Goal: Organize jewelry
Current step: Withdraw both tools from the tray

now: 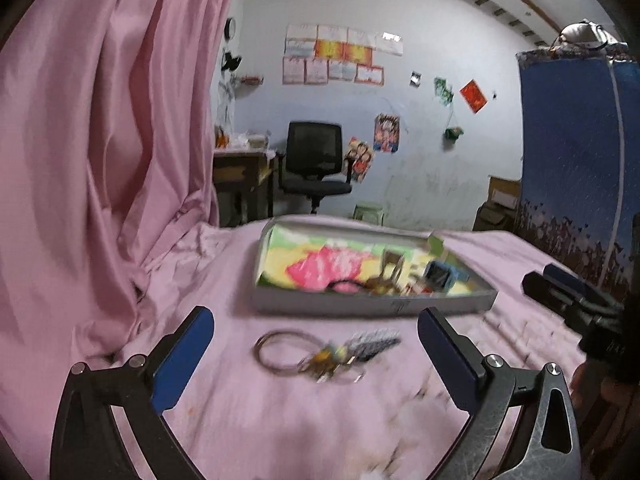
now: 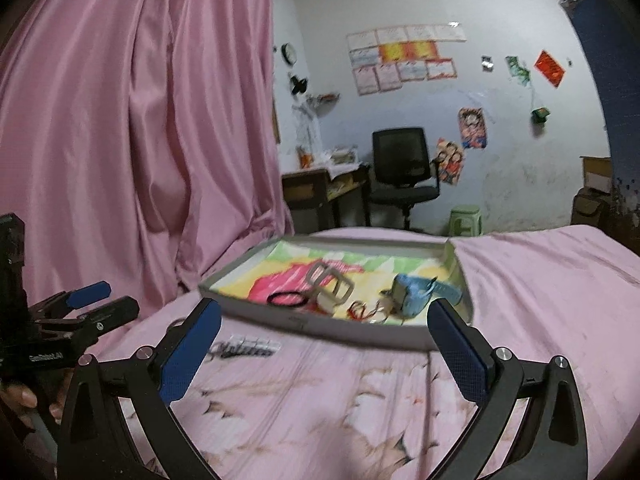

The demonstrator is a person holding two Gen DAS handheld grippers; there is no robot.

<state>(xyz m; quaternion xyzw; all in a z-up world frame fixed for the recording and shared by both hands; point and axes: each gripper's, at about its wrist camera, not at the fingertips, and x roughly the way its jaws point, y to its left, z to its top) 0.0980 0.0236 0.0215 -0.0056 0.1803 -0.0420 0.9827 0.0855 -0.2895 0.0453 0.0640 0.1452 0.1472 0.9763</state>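
I judge the job partly done: the shallow grey tray (image 2: 362, 330) on the bed (image 2: 540, 280) already holds several pieces, while a small cluster of jewelry lies loose on the pink bedsheet just in front of it. From my left wrist view that cluster sits between my left gripper (image 1: 316, 360) fingers, which are spread wide and pinch nothing: a thin metal ring (image 1: 276, 350), round and wiry, touching a small knot of brass-and-pale trinkets (image 1: 332, 360), with a dark, toothed hair clip (image 1: 374, 344) beside them. Motion blur keeps me from saying what the trinkets are exactly. My right gripper (image 2: 326, 356) is spread too and empty, aimed at the tray's near wall. Inside the tray I see a black elastic loop (image 2: 287, 299), a pair of grey rectangular buckles (image 2: 332, 282) that look rigid and matte, a blue plastic-looking piece (image 2: 416, 294), and some red-and-gold tangle (image 2: 362, 312) too smeared to name. The tray floor is a glossy printed sheet in pink, yellow and green; its walls look like plain cardboard. The bedsheet is soft and lightly wrinkled, so small pieces may sink in. What remains, as I read it, is lifting the loose cluster into the tray.
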